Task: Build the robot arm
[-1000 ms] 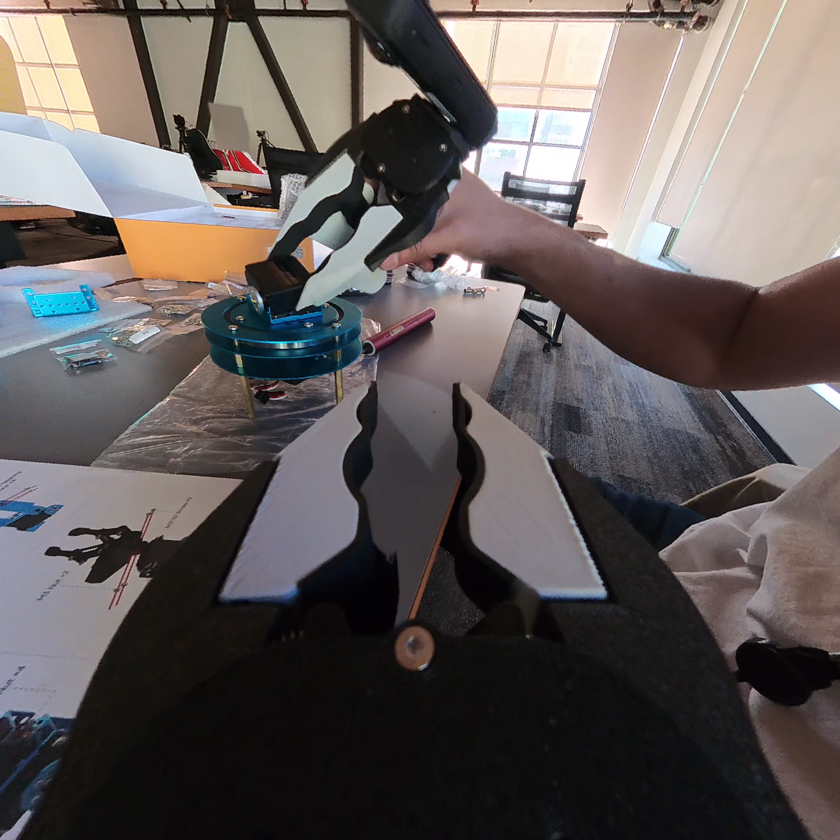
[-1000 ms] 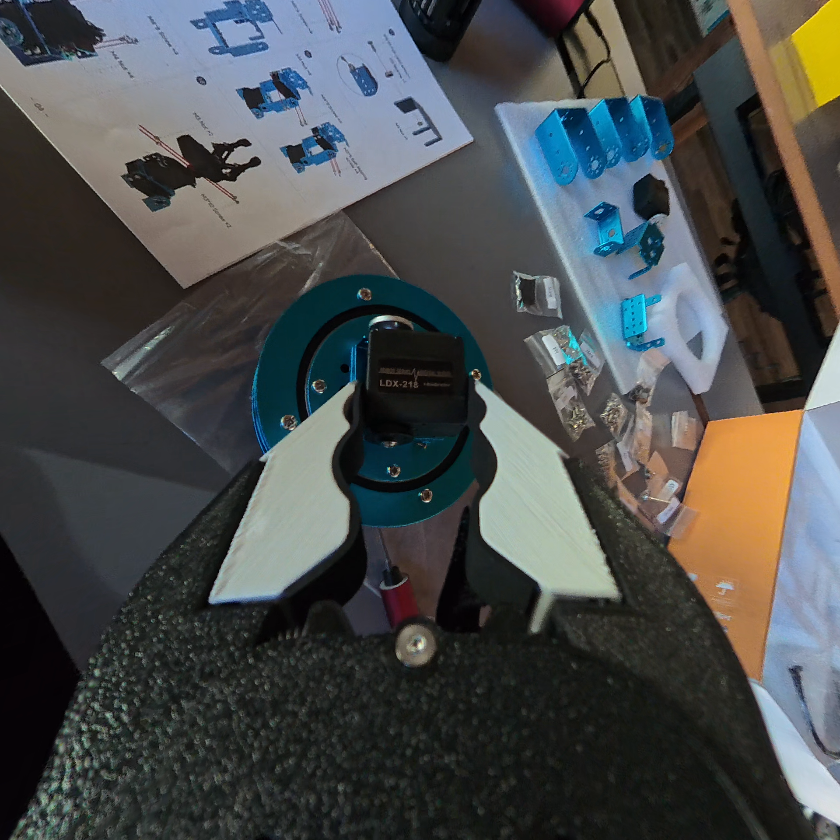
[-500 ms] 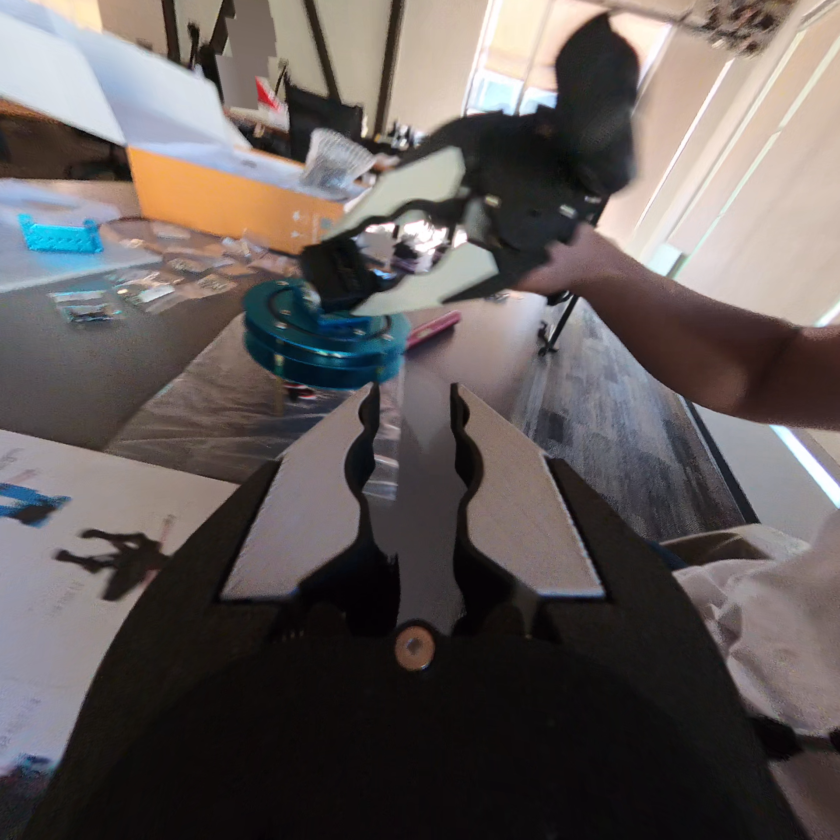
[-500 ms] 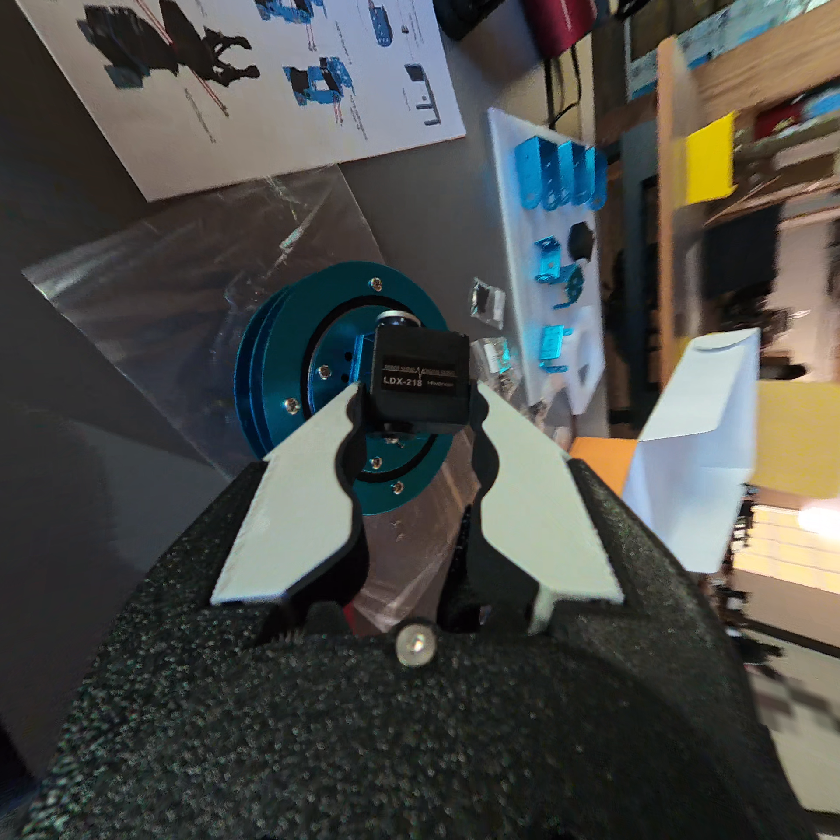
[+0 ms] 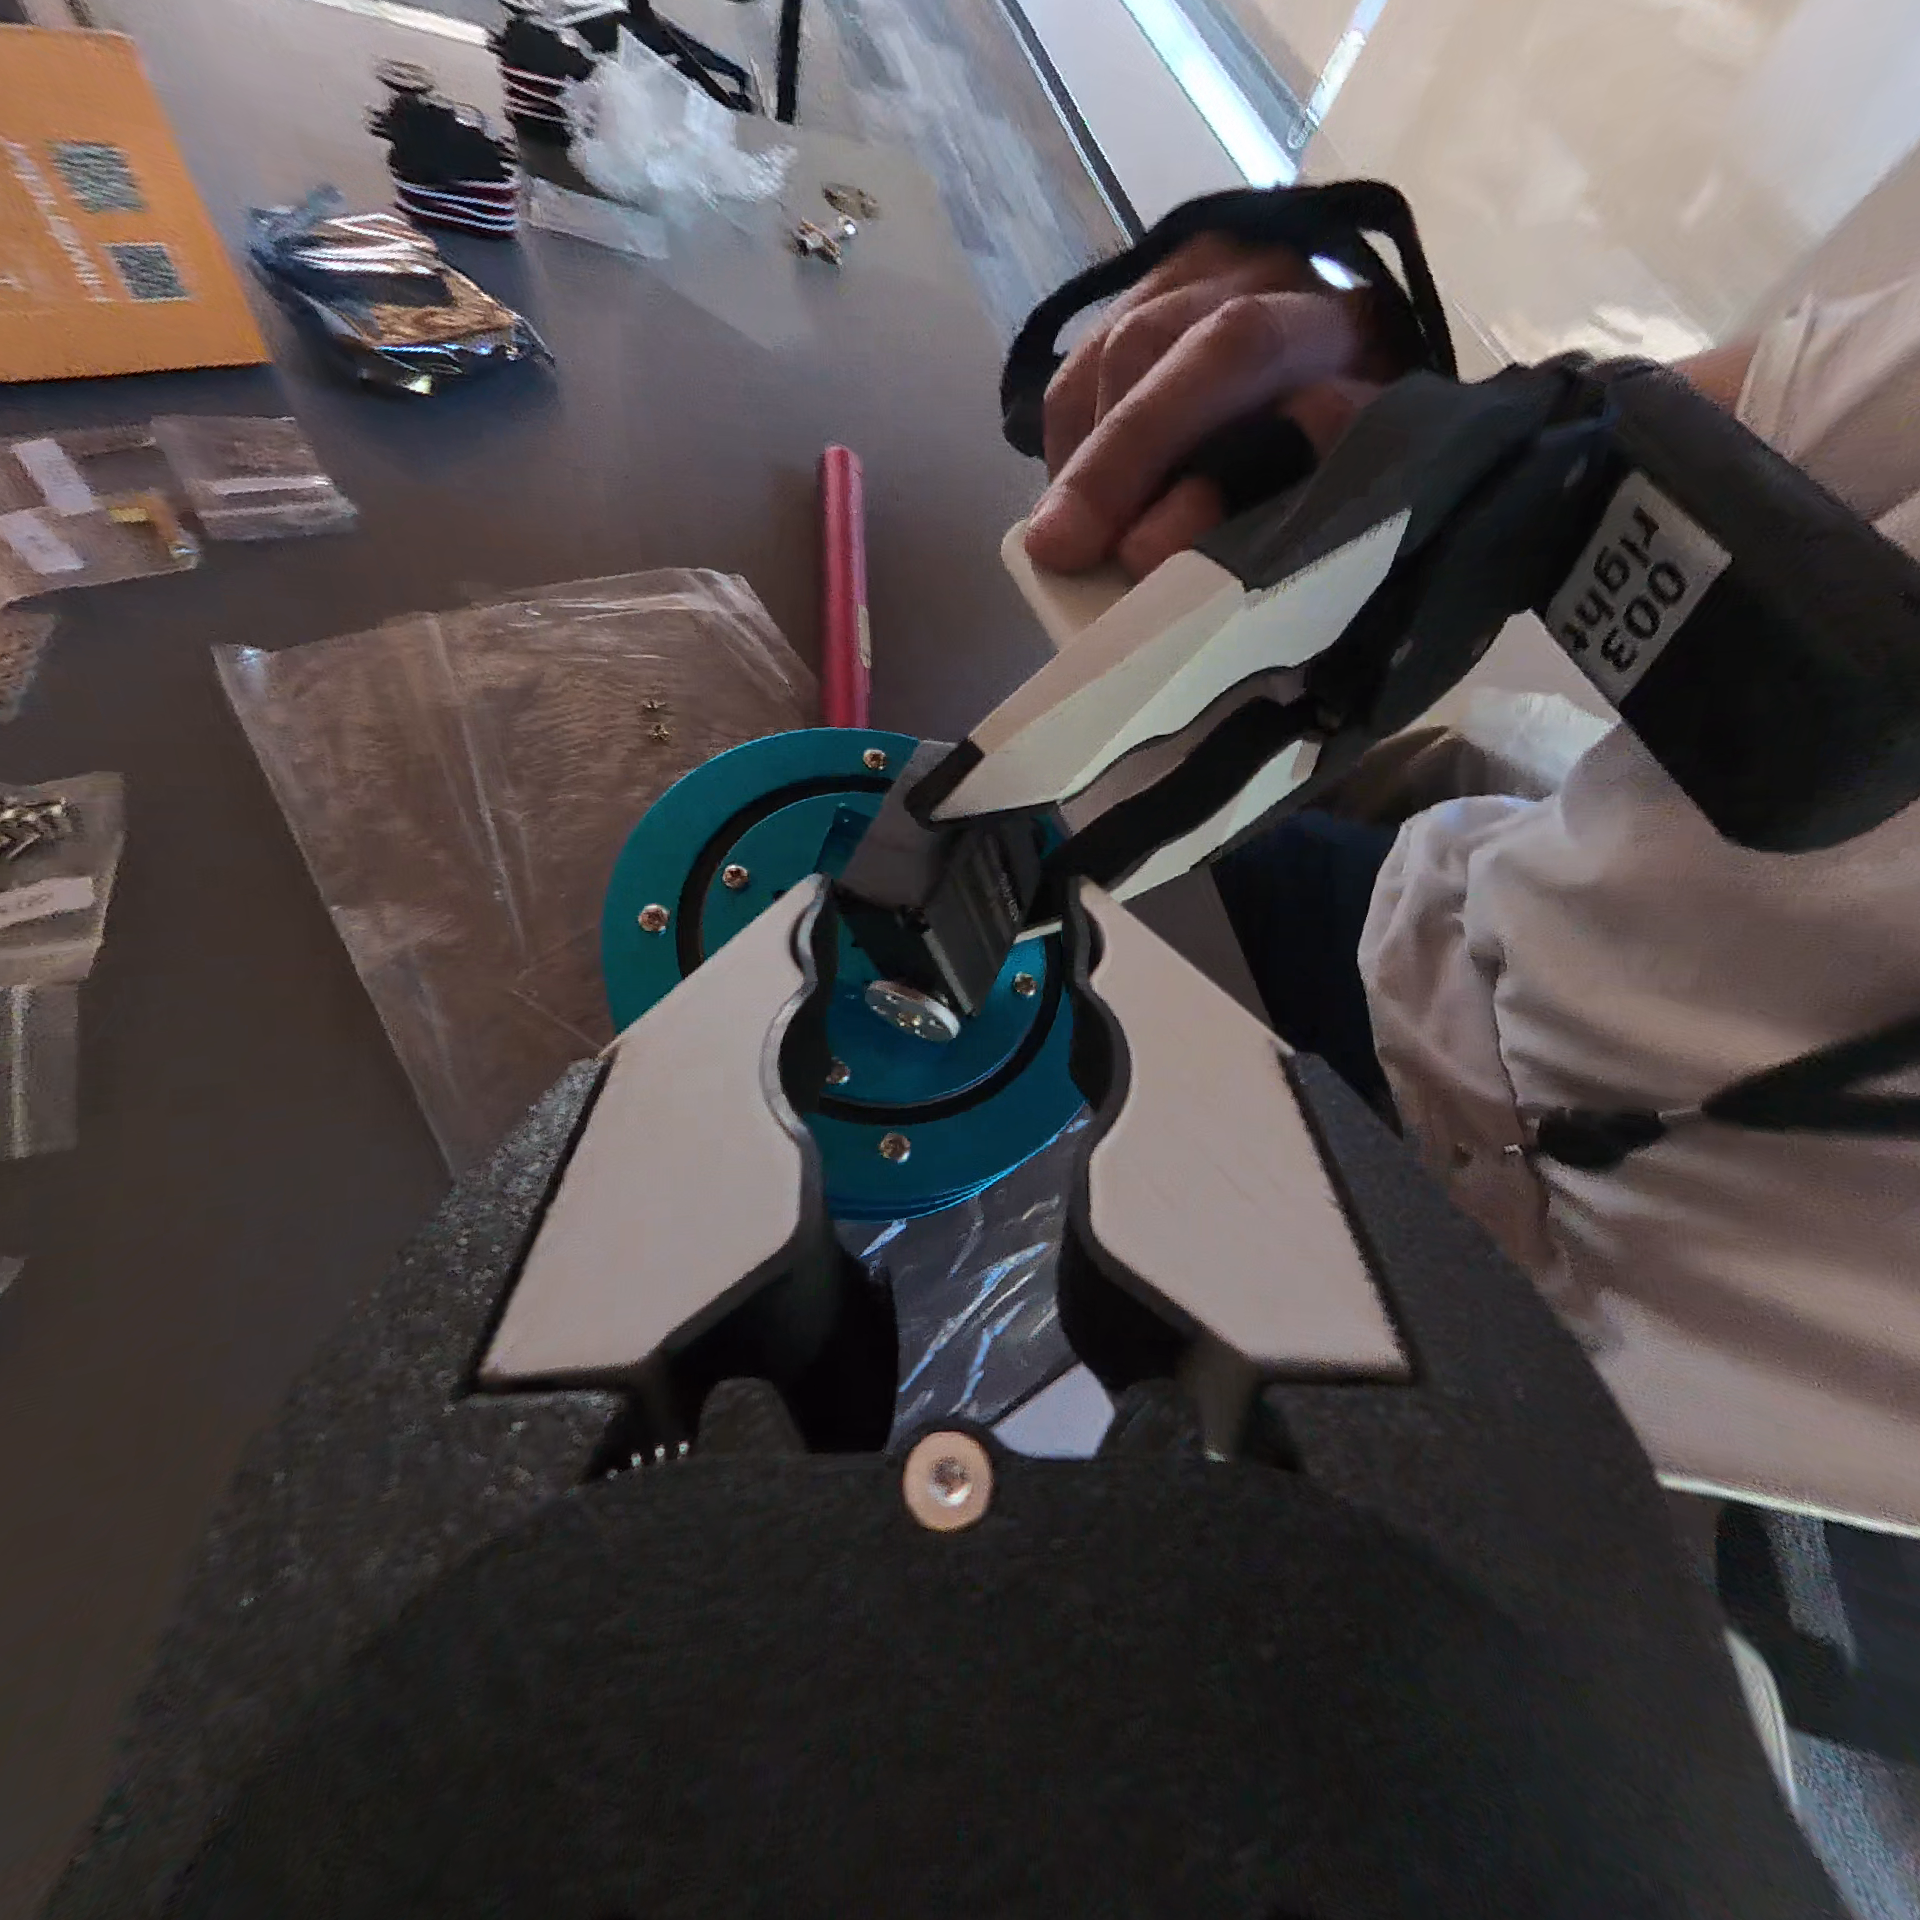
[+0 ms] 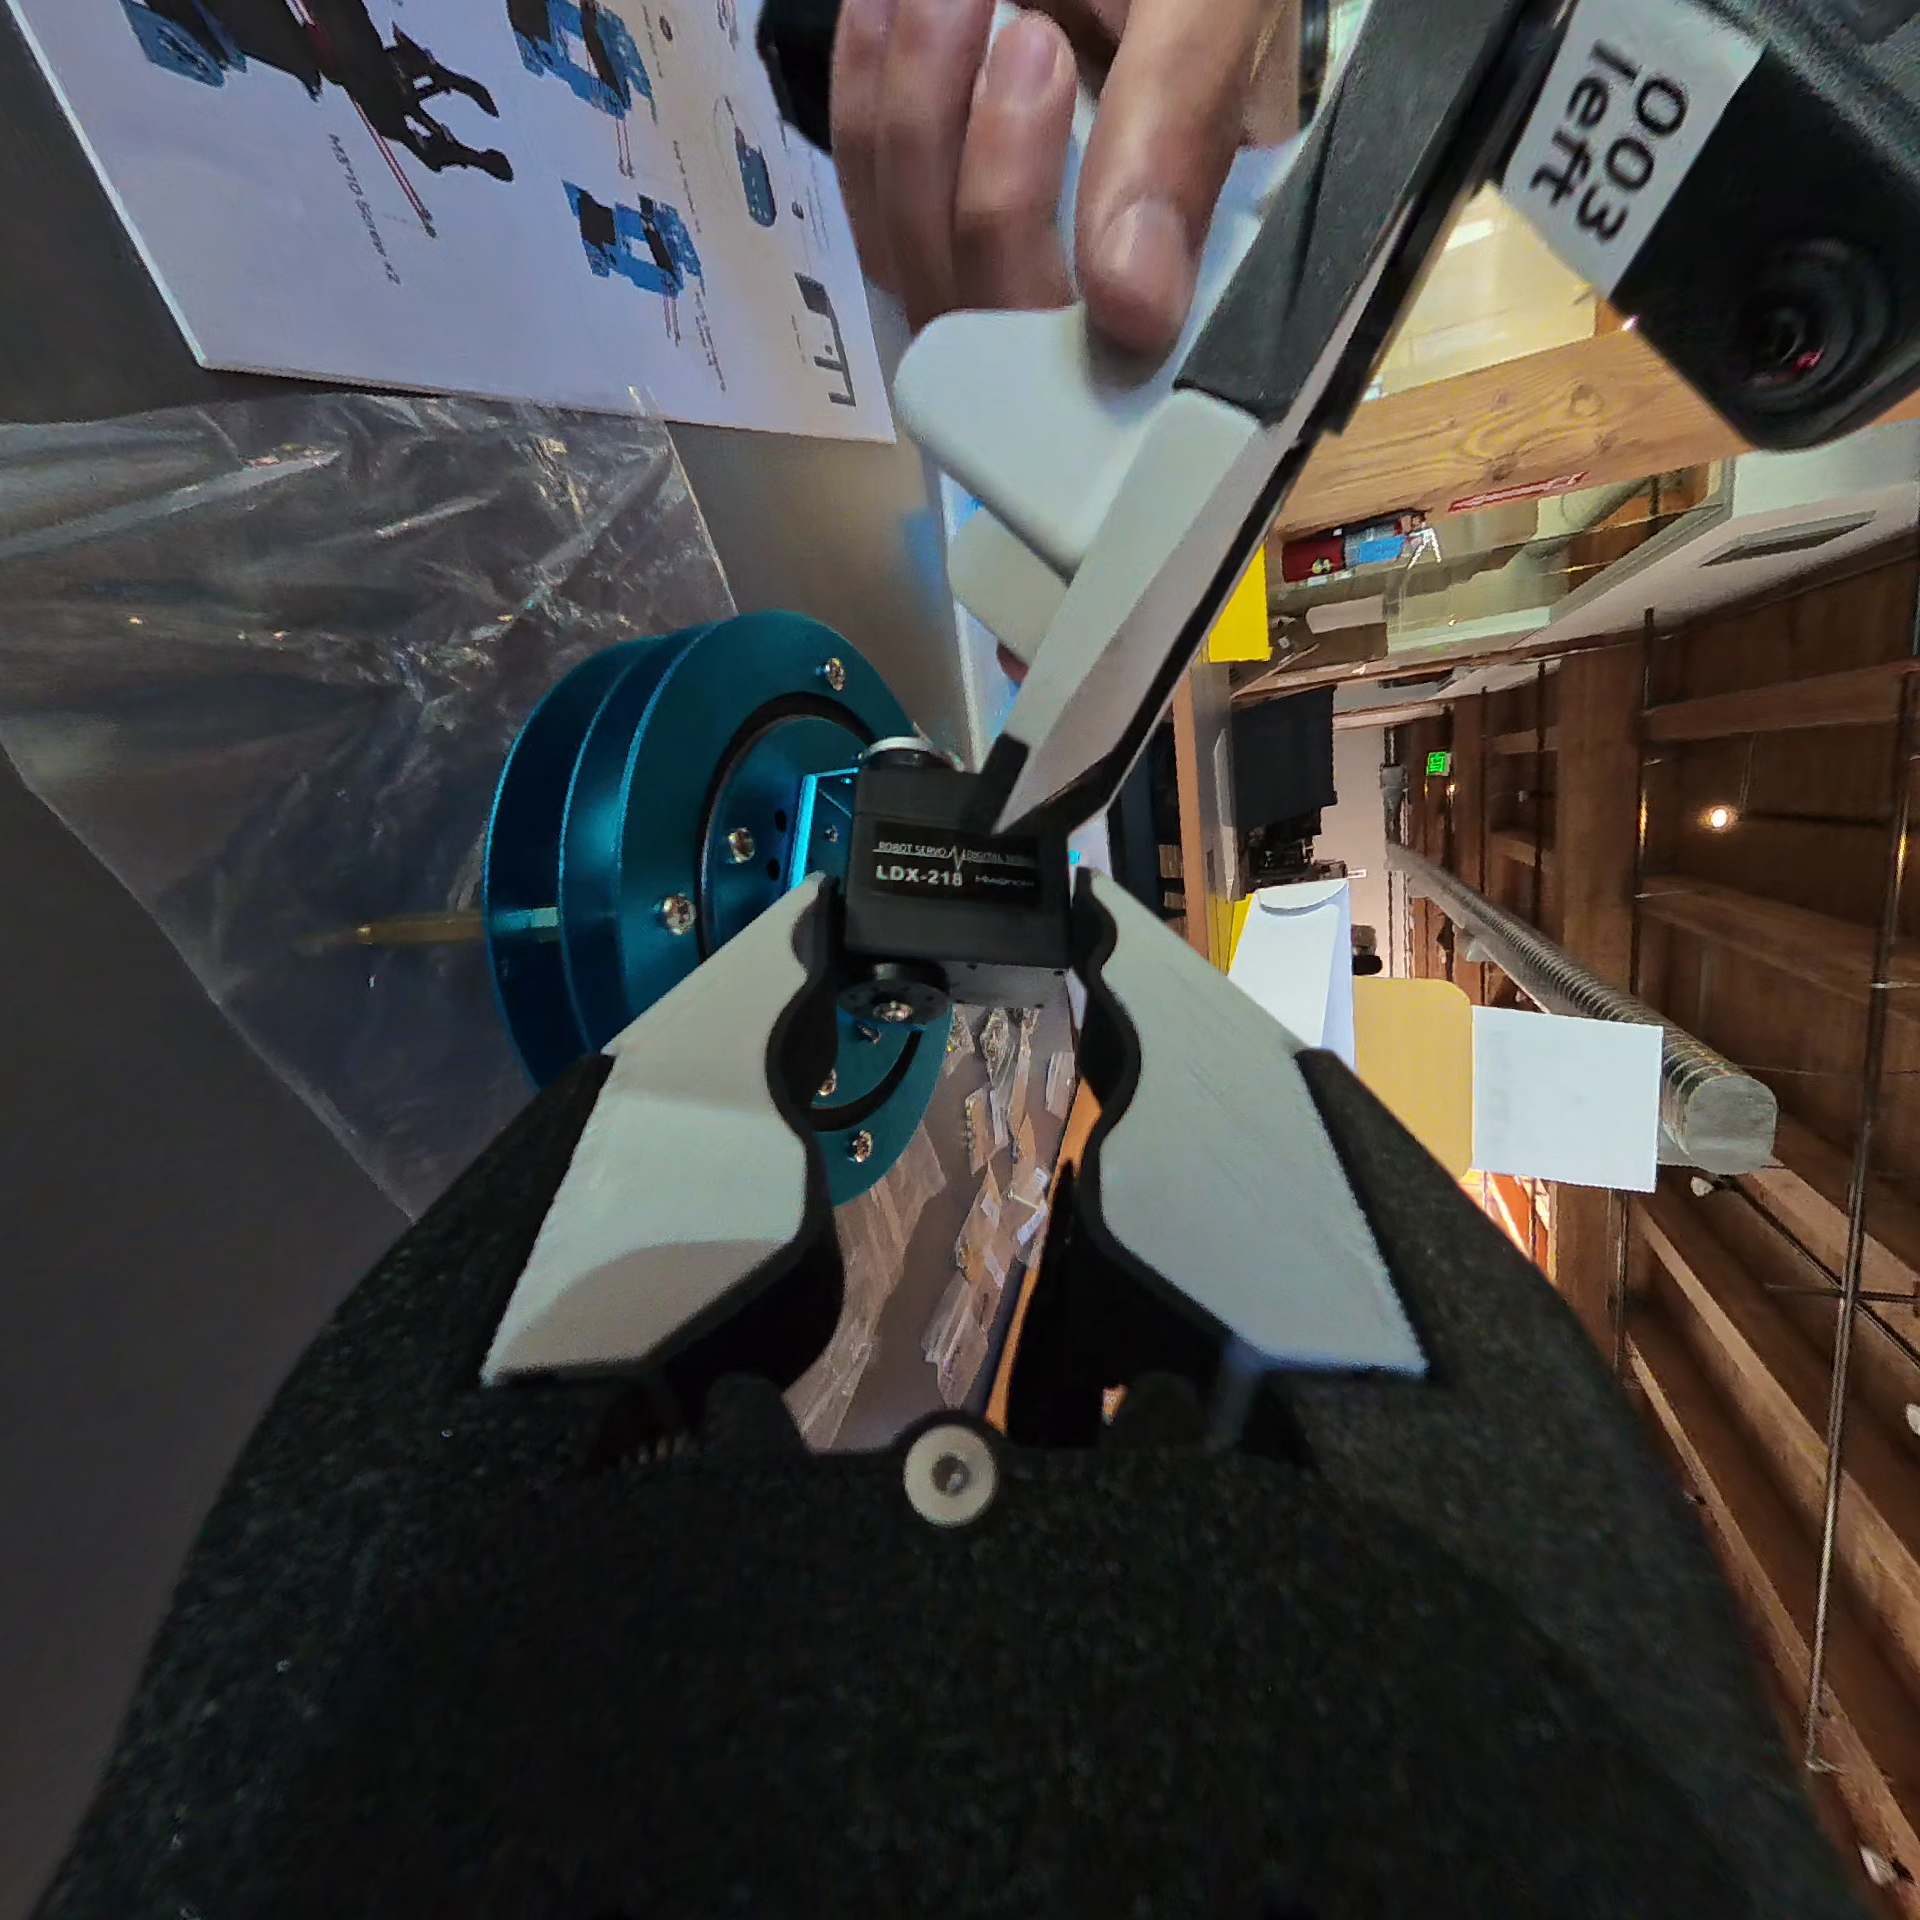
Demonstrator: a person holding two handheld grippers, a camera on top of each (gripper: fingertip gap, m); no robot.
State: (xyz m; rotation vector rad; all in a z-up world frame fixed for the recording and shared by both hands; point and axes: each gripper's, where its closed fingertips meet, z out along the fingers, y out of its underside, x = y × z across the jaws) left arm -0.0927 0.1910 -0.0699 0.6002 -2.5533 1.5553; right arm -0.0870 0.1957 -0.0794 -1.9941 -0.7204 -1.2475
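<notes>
A black servo sits on a blue bracket on top of a round blue base with brass legs. My right gripper is shut on the servo's sides. In the left wrist view it comes in from the right, held by a hand. My left gripper is open and points down over the base. Its fingertips stand on either side of the servo's end. In the right wrist view the left gripper shows edge-on, its tip touching the servo's top.
The base stands on a clear plastic bag on the dark table. A red screwdriver handle lies behind it. Small bags of screws, a foil bag and an orange box lie at the left. A printed instruction sheet is nearby. My two grippers' fingertips are within a few centimetres of each other.
My left gripper has swung from the table edge up over the blue base, opened wider and come down around the servo. My right gripper has rolled onto its side, still holding the servo.
</notes>
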